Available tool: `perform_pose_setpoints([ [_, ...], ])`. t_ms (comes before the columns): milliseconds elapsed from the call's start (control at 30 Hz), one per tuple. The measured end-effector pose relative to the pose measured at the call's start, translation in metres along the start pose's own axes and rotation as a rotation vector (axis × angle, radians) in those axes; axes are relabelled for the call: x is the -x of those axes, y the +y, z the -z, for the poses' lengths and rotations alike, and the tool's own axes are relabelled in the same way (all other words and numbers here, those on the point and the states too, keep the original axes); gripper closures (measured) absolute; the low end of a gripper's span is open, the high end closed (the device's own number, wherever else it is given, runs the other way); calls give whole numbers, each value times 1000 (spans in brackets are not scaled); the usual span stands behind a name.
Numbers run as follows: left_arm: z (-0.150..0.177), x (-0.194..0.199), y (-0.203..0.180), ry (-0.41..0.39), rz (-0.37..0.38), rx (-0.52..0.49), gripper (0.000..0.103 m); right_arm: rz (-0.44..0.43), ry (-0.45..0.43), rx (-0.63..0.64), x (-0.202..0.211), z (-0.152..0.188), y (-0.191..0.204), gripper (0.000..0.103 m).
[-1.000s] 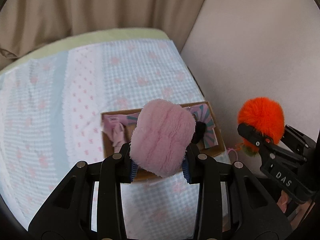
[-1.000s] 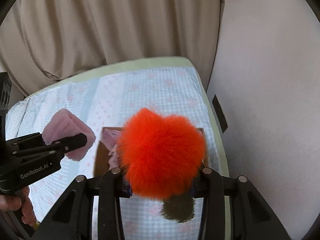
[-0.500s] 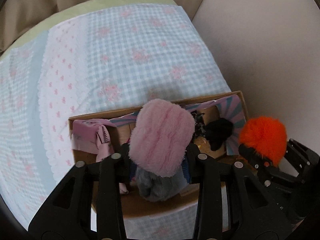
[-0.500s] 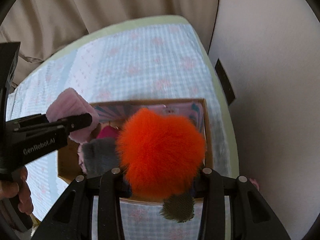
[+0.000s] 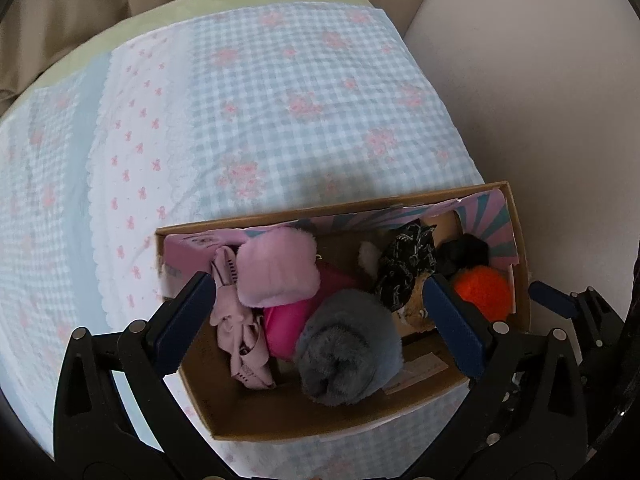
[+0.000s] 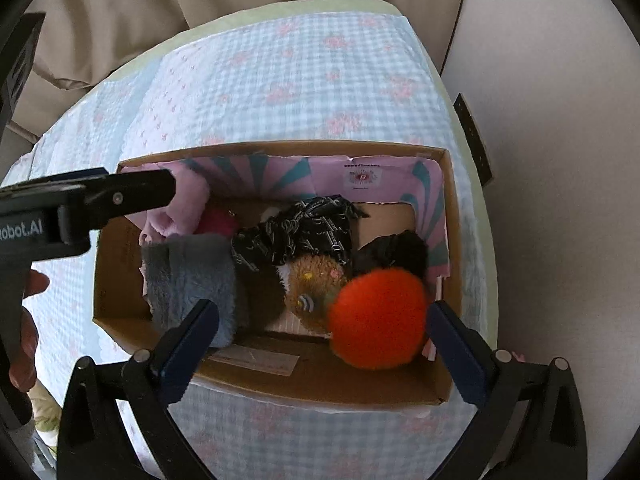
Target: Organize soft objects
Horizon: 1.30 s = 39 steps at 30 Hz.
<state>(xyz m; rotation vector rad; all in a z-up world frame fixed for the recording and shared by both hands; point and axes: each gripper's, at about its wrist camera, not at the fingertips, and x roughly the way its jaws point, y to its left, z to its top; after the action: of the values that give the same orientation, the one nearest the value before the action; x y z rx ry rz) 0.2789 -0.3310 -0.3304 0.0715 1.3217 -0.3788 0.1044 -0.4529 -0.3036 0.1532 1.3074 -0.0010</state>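
A bed (image 5: 248, 0) under a checked floral blanket (image 5: 304, 92); a cardboard box (image 6: 320, 386) sits on it

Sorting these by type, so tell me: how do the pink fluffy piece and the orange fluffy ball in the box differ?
The pink fluffy piece is pale, ribbed and blocky; the orange fluffy ball is vivid, long-haired and round. The pink one lies at the cardboard box's left end on other fabrics, the orange one at the right end. Both are released, inside the box.
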Motion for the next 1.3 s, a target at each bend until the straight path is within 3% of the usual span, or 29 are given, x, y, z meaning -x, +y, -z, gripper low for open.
perform_pose_setpoints([
  [233,7,26,3,-40,0,3,0,5,-39,-11,23,-1,5,0],
  [400,16,66,9,-94,6,11,0,3,-90,-14,54,-3,16,0],
  [633,42,152,26,-223,-23,22,0,-10,-201,-1,123,-3,49,0],
  [1000,110,317,90,-461,-86,83,0,-7,-413,39,256,10,145,0],
  [1300,175,417,136,-652,-187,108,0,-37,-548,80,319,40,217,0],
])
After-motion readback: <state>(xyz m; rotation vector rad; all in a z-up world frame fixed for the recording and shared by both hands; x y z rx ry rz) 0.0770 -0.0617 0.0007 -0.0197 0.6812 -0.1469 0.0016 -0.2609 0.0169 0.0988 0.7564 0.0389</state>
